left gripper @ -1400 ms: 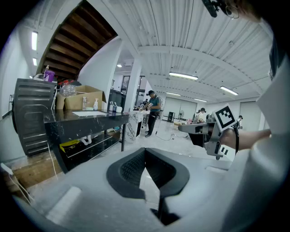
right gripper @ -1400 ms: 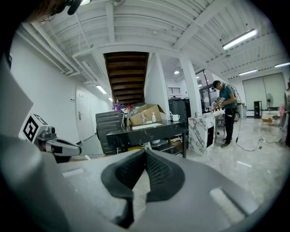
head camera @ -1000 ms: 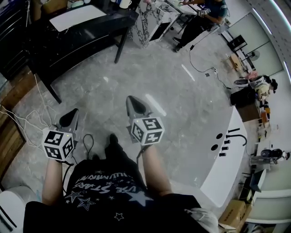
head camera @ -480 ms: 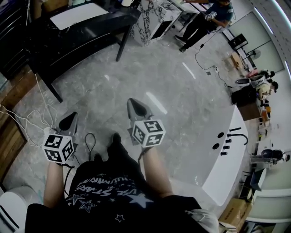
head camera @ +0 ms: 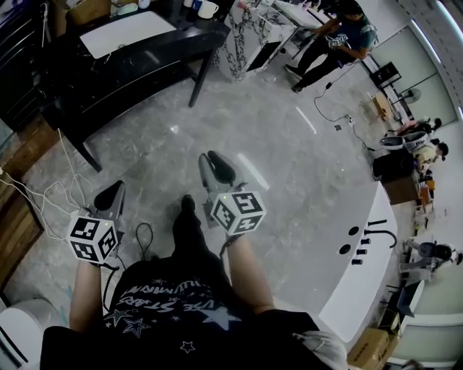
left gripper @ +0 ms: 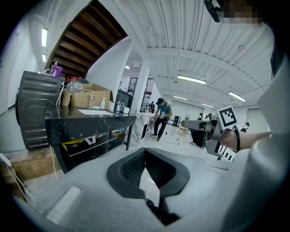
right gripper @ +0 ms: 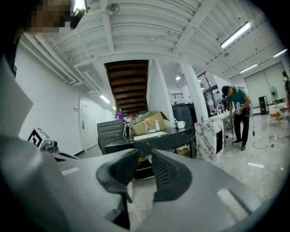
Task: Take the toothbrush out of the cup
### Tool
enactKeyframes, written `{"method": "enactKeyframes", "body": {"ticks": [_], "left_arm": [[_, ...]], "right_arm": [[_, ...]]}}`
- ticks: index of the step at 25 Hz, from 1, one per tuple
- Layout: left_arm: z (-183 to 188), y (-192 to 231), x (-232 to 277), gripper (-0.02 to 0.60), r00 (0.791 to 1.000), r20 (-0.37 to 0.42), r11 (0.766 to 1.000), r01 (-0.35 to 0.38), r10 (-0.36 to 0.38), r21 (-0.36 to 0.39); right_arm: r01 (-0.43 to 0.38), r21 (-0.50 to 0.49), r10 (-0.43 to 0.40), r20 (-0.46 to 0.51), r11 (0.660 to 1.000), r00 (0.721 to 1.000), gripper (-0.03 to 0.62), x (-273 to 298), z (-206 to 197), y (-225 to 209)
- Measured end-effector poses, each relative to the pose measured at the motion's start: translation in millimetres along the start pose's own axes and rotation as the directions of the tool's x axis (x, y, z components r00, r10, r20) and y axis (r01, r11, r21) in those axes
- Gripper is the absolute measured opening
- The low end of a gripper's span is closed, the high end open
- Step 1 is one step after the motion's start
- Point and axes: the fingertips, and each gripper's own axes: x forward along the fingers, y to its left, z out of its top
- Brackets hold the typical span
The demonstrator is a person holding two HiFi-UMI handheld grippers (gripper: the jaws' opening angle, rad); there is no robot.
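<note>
Grey marble floor (head camera: 253, 123) is spreading out under both grippers as I am looking down through the head view. I am seeing the left gripper (head camera: 110, 194) hanging low at the left, its pads meeting at the tips with nothing caught between them. The right gripper (head camera: 217, 168) is pointing ahead beside it. Its jaws have just been opening and are standing slightly apart, with only air between them. A black table (head camera: 145, 61) is standing well ahead, and a white cup (head camera: 207, 9) is sitting at its far end, well apart from both grippers. The toothbrush is showing too small for me to make out. A white counter (head camera: 362, 274) is curving along the right.
</note>
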Motion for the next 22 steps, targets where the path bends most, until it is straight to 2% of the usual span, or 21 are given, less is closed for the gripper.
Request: {"method": "enactKeyframes", "body": {"ticks": [2,6,15,22], "left_arm": [[4,7,18,0.009,1.000,-0.006,1.000,-0.018,0.018,-0.002],[20,25,62,0.009,0.997,-0.019,0.997,-0.077,0.076,-0.009],[86,36,183,0.009,0.986,-0.008,0.986,-0.166,0.166,-0.011],[118,43,267,0.009,0.979,-0.007,0.979,-0.202,0.202,-0.020]], "right_arm": [[-0.014,-0.017,0.014,-0.009,1.000,1.000,0.151,21,2,-15],[-0.055,-0.015,0.054,-0.037,0.998,0.998,0.216,73,7,-54],[-0.147,-0.011,0.146,-0.059,0.989,0.988,0.223,180,50,-163],[-0.205,-0.022,0.201,-0.102,0.979,0.974,0.222,234,64,-223]]}}
